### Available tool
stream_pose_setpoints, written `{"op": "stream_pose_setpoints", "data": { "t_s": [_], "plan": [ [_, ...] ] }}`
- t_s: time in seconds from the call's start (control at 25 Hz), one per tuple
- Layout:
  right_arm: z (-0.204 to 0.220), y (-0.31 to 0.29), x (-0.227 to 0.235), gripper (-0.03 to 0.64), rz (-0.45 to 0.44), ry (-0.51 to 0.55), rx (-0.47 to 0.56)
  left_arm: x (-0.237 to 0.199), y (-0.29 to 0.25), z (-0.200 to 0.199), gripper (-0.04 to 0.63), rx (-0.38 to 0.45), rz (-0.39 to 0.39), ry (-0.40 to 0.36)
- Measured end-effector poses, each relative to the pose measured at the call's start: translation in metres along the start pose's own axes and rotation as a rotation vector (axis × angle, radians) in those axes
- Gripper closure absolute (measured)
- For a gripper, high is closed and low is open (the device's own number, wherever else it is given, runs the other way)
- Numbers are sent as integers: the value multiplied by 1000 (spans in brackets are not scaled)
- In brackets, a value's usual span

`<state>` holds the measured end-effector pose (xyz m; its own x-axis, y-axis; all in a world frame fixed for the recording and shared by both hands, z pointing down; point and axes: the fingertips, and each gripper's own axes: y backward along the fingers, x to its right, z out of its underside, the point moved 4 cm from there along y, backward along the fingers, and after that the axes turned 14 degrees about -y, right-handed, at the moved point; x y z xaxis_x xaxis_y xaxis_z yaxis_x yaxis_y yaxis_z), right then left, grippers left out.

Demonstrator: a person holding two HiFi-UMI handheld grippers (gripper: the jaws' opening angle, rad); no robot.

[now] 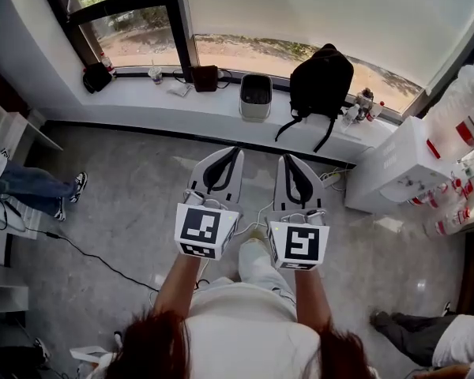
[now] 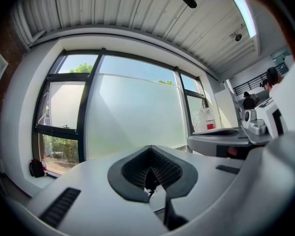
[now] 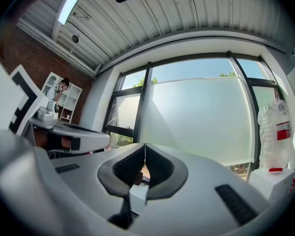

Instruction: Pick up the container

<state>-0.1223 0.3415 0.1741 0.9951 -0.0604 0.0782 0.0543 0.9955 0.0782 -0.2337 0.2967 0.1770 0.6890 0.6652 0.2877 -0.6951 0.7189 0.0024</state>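
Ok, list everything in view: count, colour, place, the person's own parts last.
container: one, pale grey, middle of the window sill.
backpack: one, black, on the sill right of the container.
pouch: one, dark brown, left of the container.
small bag: one, black, sill's far left.
cup: one, pale, between small bag and pouch.
cabinet: one, white, at right.
water jugs: several, clear with red labels, right edge.
cable: one, black, on the floor at left.
jeans-clad legs: one pair, blue, left edge.
dark-trousered legs: one pair, lower right.
left gripper: one, grey, shut, empty.
right gripper: one, grey, shut, empty.
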Motion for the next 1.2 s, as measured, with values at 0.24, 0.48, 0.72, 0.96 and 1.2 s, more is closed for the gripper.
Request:
{"op": "stream_pose_setpoints", "data": {
  "t_s": [0.24, 0.48, 0.72, 0.96, 1.2],
  "plan": [
    [8, -55, 50, 592, -23, -14, -15, -6, -75, 5, 580, -8, -26, -2],
    [10, -101, 97, 592, -49, -33, -10, -4, -139, 8, 580, -29, -46, -23],
    [19, -132, 124, 592, -72, -38, -22, -11, -170, 16, 580, -55, -86, -16],
    [34, -163, 137, 592, -87, -32, -54, -24, -197, 29, 580, -64, -107, -1],
    [49, -201, 150, 592, -83, -23, -70, -43, -232, 48, 578, -59, -109, -6]
  ]
}}
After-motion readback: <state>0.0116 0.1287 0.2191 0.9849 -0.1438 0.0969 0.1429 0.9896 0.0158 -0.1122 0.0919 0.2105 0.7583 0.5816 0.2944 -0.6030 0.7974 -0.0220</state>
